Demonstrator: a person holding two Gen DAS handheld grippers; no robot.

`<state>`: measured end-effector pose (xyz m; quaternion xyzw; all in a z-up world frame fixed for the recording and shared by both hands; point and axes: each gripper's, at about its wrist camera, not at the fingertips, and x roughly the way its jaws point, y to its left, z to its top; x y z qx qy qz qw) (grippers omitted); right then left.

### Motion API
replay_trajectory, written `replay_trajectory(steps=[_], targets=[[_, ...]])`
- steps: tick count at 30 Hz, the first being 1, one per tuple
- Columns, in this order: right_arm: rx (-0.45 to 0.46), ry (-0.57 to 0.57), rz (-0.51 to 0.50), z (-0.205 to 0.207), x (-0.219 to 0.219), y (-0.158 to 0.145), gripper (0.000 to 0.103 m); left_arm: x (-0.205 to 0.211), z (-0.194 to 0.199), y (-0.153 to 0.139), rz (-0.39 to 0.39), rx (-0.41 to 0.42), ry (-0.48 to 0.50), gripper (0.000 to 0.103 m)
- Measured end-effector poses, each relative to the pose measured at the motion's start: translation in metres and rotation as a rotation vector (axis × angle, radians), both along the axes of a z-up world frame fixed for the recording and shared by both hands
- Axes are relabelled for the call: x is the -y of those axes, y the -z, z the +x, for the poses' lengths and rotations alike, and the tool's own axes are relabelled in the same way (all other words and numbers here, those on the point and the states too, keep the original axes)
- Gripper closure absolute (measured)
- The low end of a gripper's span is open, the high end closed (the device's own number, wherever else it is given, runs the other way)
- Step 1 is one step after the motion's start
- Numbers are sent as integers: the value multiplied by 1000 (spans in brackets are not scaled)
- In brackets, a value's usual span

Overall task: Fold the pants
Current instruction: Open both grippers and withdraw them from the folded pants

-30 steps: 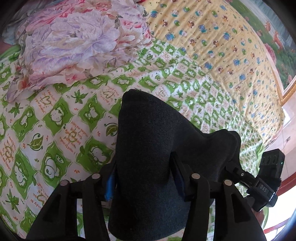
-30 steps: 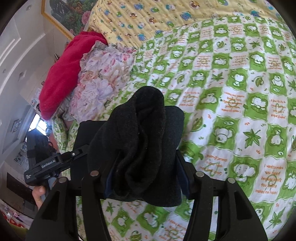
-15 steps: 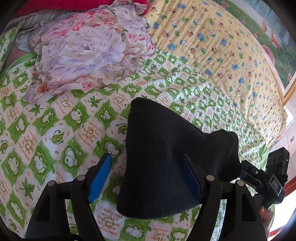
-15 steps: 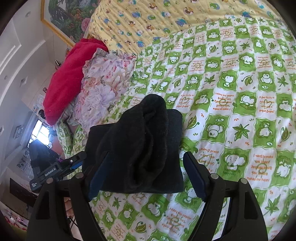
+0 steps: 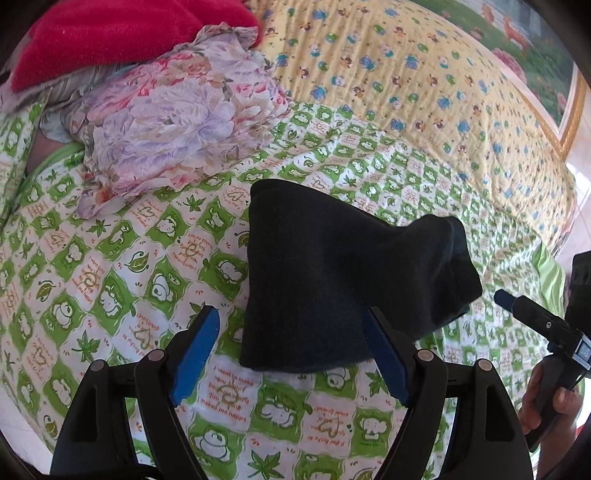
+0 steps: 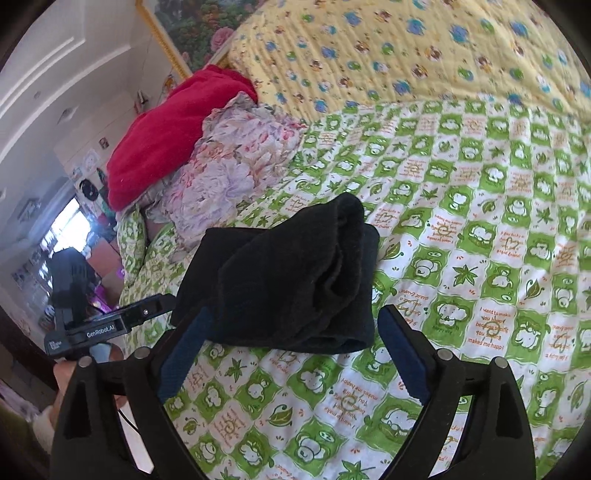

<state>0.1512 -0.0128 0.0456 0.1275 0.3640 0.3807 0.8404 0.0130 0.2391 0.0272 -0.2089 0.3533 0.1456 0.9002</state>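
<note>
The black pants (image 5: pixel 332 280) lie folded into a thick bundle on the green-and-white checked bedspread (image 5: pixel 110 258). My left gripper (image 5: pixel 291 350) is open, its blue pads on either side of the bundle's near edge, not gripping it. In the right wrist view the pants (image 6: pixel 295 280) show as a stacked roll of folds. My right gripper (image 6: pixel 291 354) is open too, just short of the bundle's near edge. Each gripper shows at the edge of the other's view: the right one (image 5: pixel 546 332), the left one (image 6: pixel 110 328).
A floral cloth (image 5: pixel 177 125) and a red blanket (image 5: pixel 110 33) are piled at the head of the bed, beyond the pants. A yellow patterned quilt (image 5: pixel 424 85) covers the far side. The bed's edge runs close behind the left gripper (image 6: pixel 140 258).
Both grippers were shut on the pants a second ago. They have opened, let the bundle down onto the bed and pulled back from it.
</note>
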Motion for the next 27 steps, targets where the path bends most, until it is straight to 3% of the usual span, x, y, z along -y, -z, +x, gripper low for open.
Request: replay_trajectory(steps=[12, 15, 27], targets=[[116, -61, -106, -34, -19, 8, 3, 43, -14, 8, 175, -65, 39, 21], [149, -65, -162, -42, -26, 13, 3, 45, -17, 8, 186, -60, 40, 20], [215, -96, -228, -60, -45, 27, 3, 61, -19, 20, 245, -64, 59, 15]])
